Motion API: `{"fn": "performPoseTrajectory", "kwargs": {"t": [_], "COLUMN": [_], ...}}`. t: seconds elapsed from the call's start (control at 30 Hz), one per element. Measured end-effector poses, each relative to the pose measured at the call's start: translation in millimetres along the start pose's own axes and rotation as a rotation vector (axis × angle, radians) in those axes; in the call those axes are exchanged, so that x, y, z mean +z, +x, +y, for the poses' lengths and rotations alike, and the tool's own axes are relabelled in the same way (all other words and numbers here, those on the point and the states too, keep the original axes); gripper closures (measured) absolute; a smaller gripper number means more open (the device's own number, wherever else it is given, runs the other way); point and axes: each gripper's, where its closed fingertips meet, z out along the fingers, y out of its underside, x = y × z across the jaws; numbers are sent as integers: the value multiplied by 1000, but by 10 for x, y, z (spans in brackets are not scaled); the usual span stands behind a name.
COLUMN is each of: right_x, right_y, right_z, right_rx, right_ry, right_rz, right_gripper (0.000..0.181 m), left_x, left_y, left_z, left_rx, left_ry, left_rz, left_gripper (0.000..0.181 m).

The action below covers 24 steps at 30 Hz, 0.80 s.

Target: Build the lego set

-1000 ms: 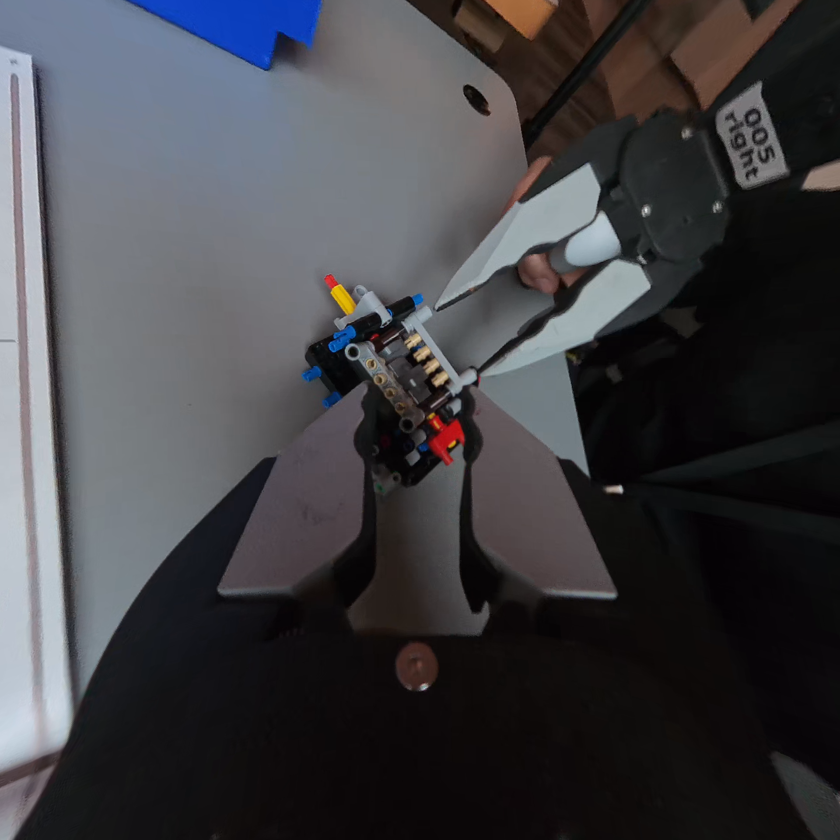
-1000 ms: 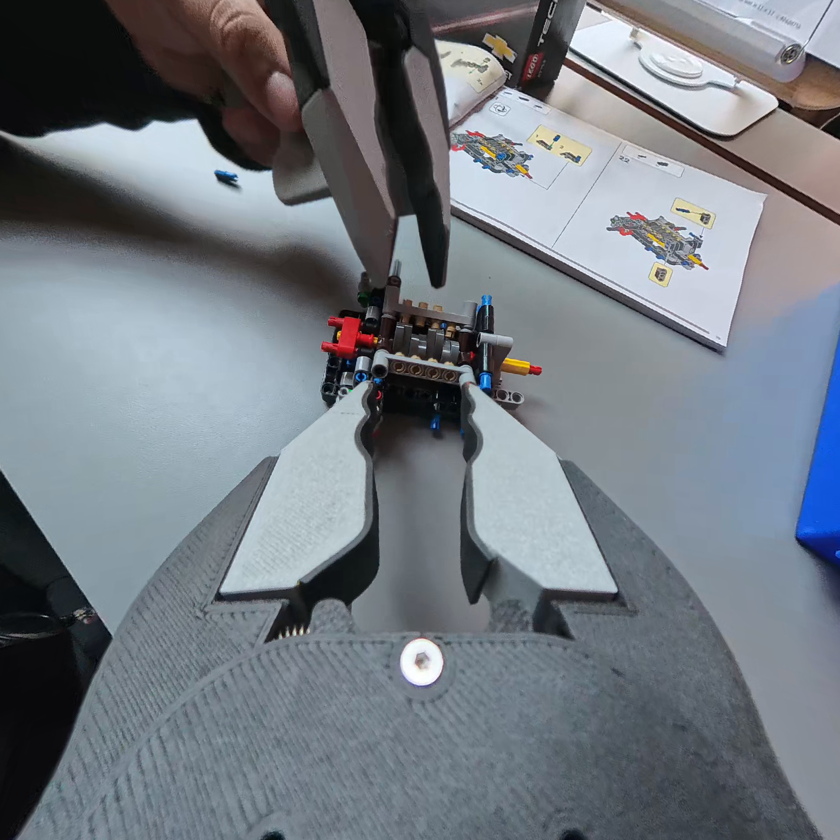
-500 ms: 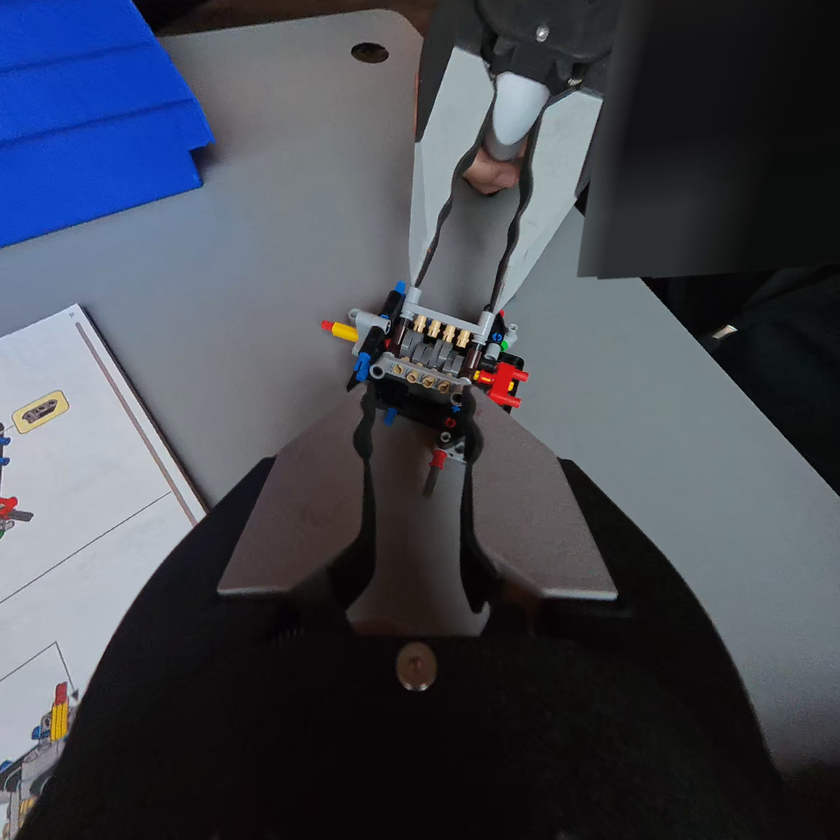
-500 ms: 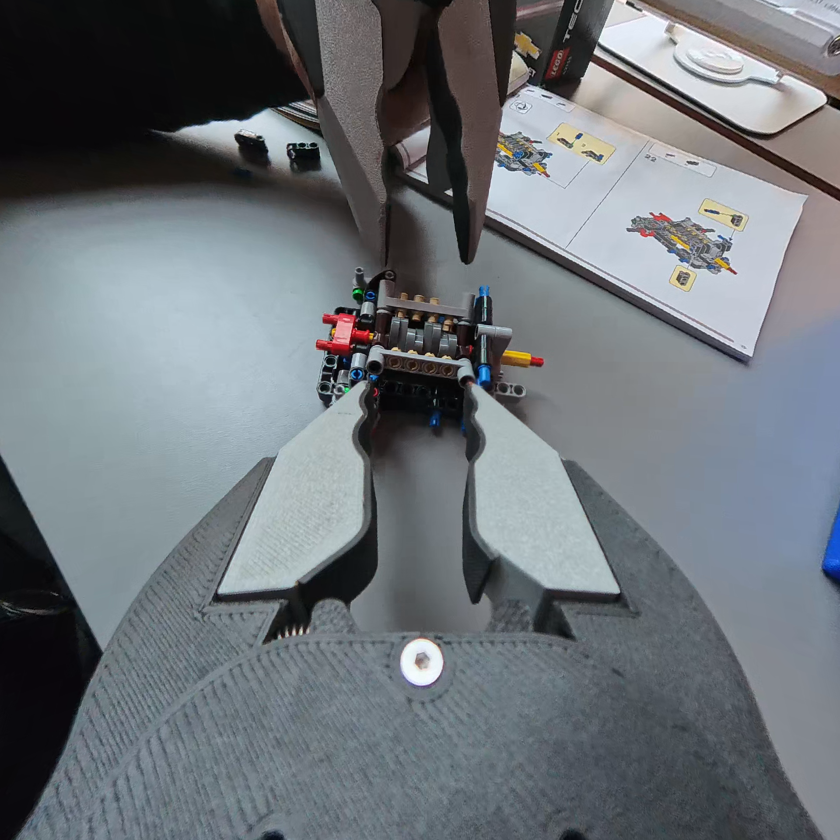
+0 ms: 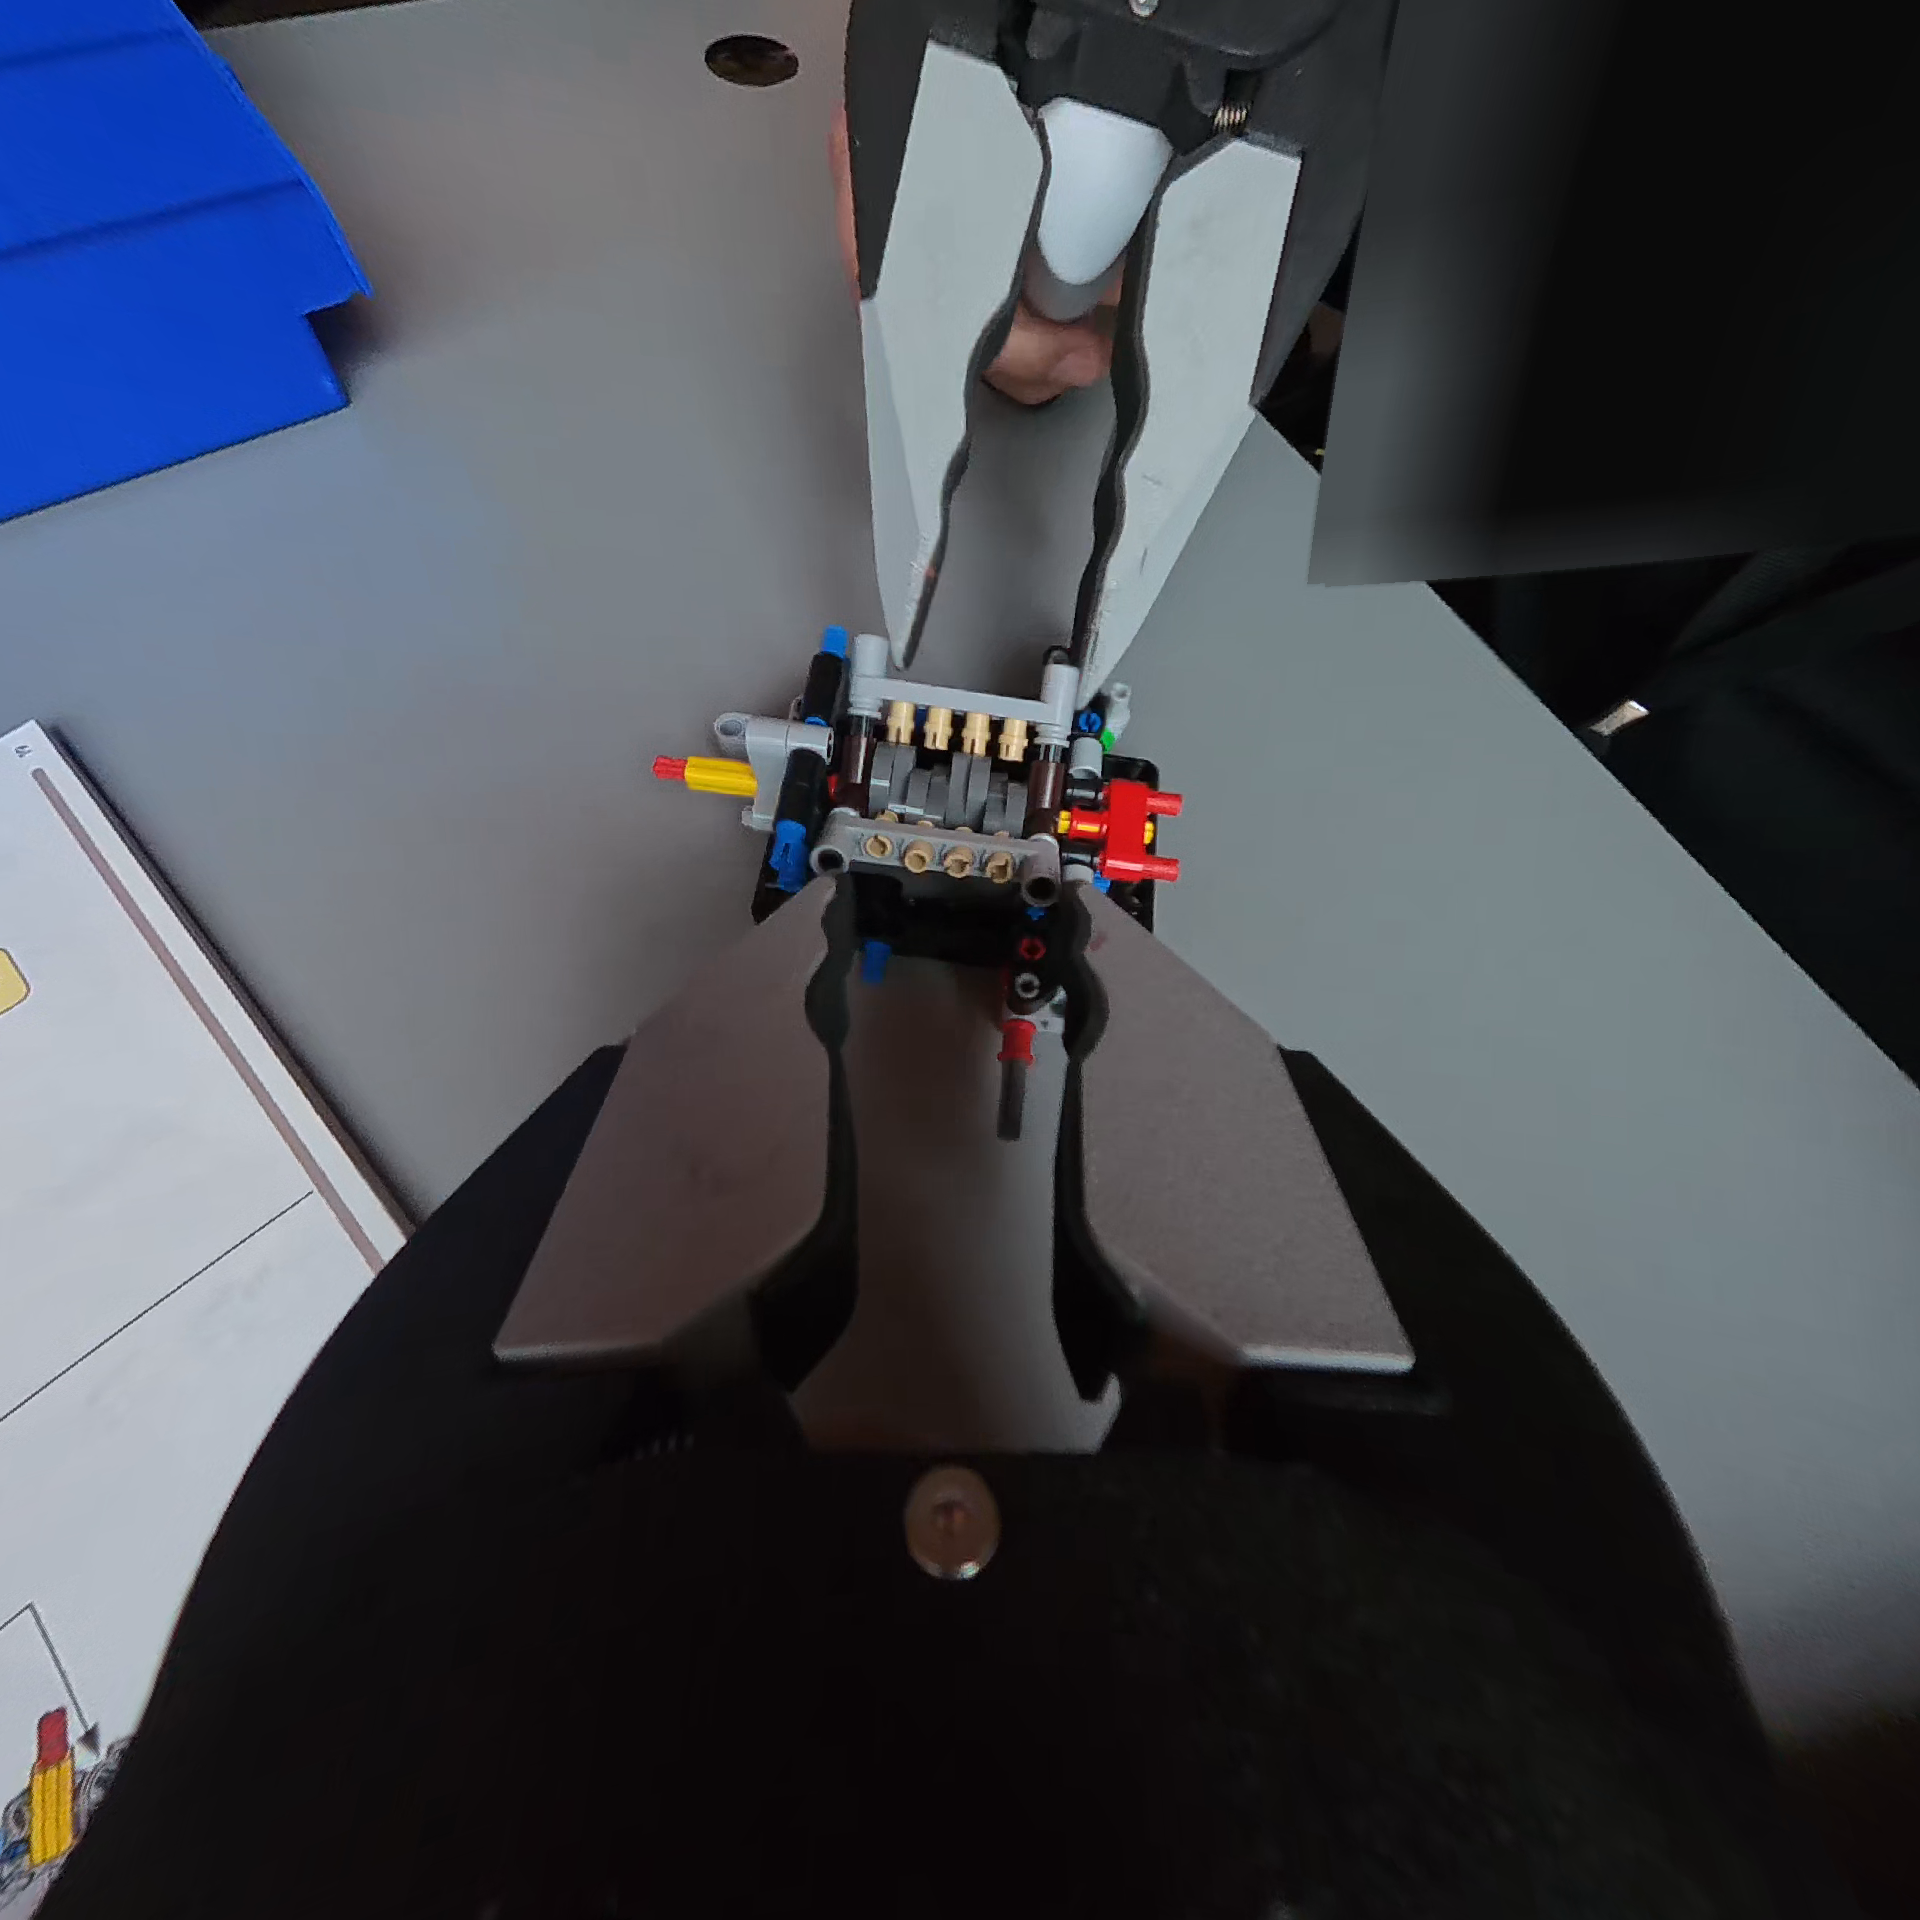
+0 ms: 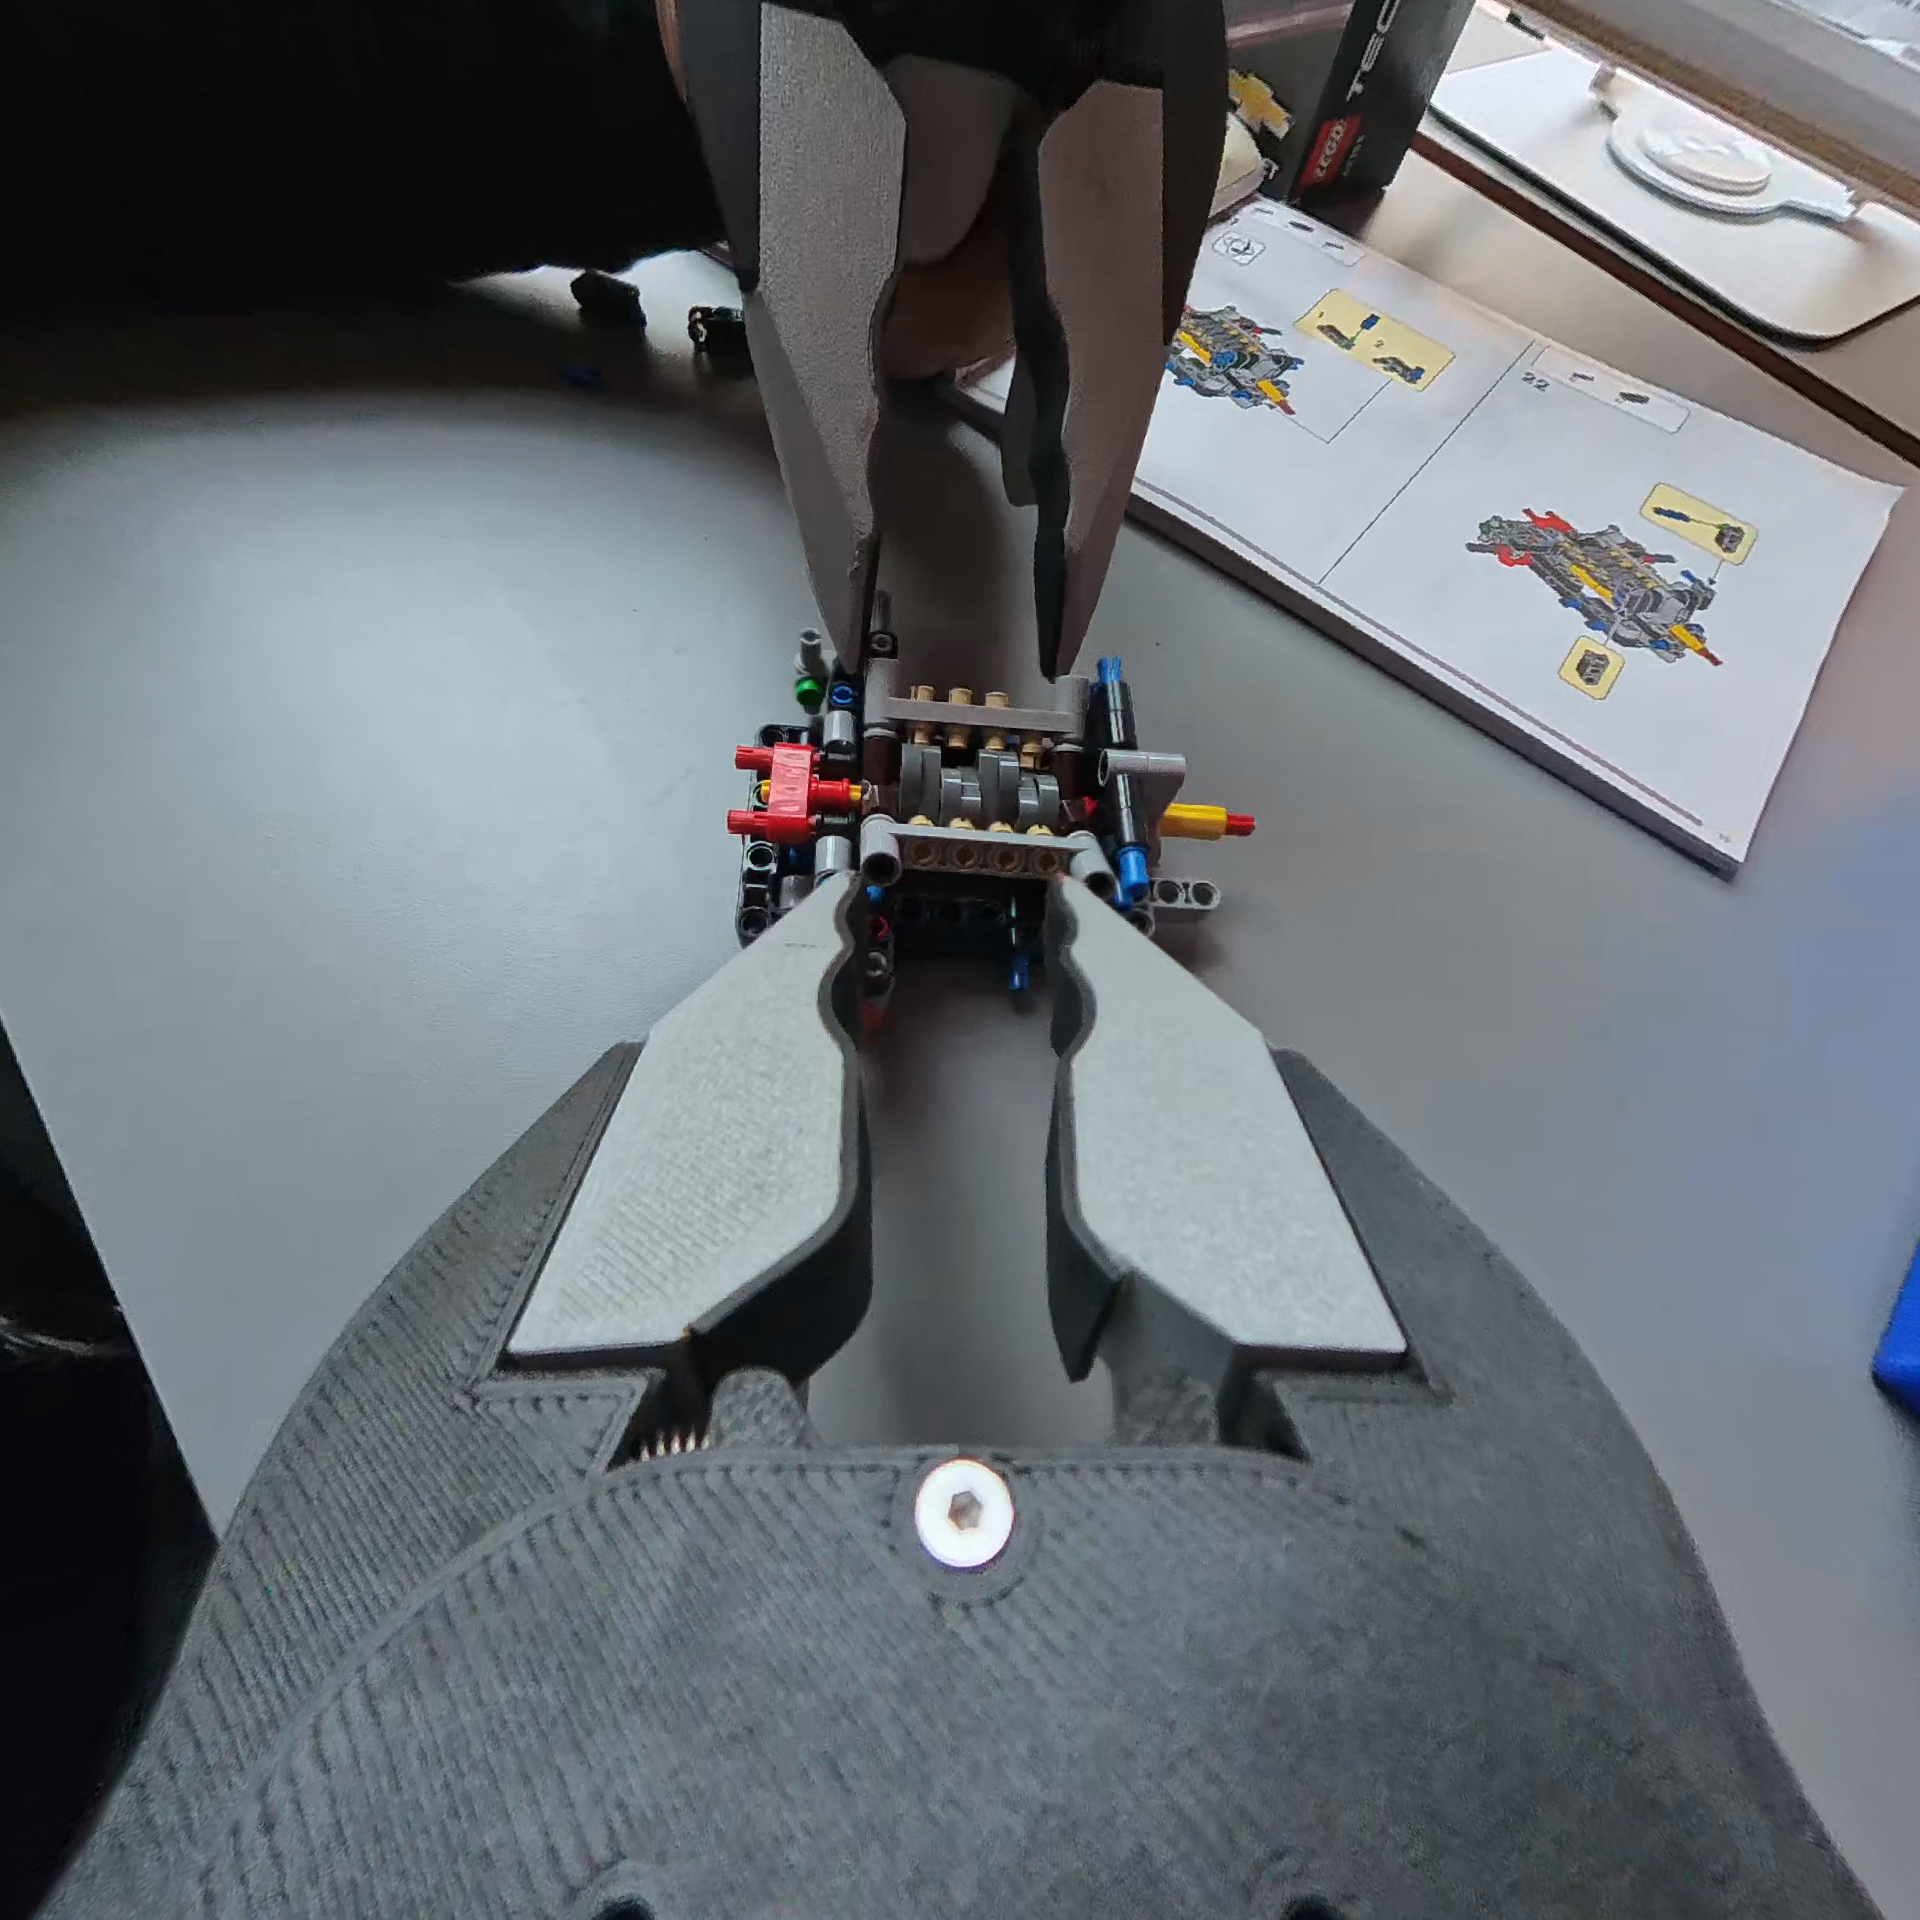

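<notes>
The lego model (image 5: 945,810), a small black, grey, red and yellow build with tan pins, sits on the grey table (image 5: 499,644). My left gripper (image 5: 956,914) has its jaws partly closed, and its tips flank the model's near grey beam. My right gripper (image 5: 997,660) faces it from the far side, with its tips at the ends of the other grey beam. In the right wrist view, the right gripper (image 6: 956,899) clasps the near end of the model (image 6: 977,800). The left gripper (image 6: 961,655) comes down from above onto the far end.
An open instruction booklet (image 6: 1507,499) lies to the right and also shows in the left wrist view (image 5: 125,1143). There is a blue bin (image 5: 135,270), a dark lego box (image 6: 1361,94), a white stand (image 6: 1683,177) and small loose parts (image 6: 717,322) at the back. The table edge runs along the right side (image 5: 1558,779). Spacing between my two grippers at the tips: around 5 cm.
My left gripper has swung round from the model's side to face the right gripper and has come down onto its far end. The model and right gripper stayed still.
</notes>
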Motion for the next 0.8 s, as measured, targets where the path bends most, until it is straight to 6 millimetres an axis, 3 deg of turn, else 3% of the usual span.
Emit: {"fn": "performPoseTrajectory", "kwargs": {"t": [0.1, 0.3, 0.57, 0.77, 0.8], "right_x": [-33, -62, -57, -28, -33], "right_y": [23, 92, 56, 58, 50], "right_z": [-34, -44, -40, 14, 5], "right_rx": [-25, -51, -45, -43, -64], "right_ry": [19, 21, 22, -9, -4], "right_rz": [-10, -23, -70, -51, -41], "right_gripper": [147, 148, 151, 139, 145], "left_x": [12, -49, -20, -5, -6], "left_y": [-4, -57, -44, -40, -40], "left_z": [57, -47, -44, -36, -34], "left_rx": [-2, -13, 1, 9, 11], "left_ry": [-26, 36, 30, 24, 24], "left_rz": [-10, -29, -18, -21, -21], "left_gripper": [144, 145, 151, 142, 142]}}
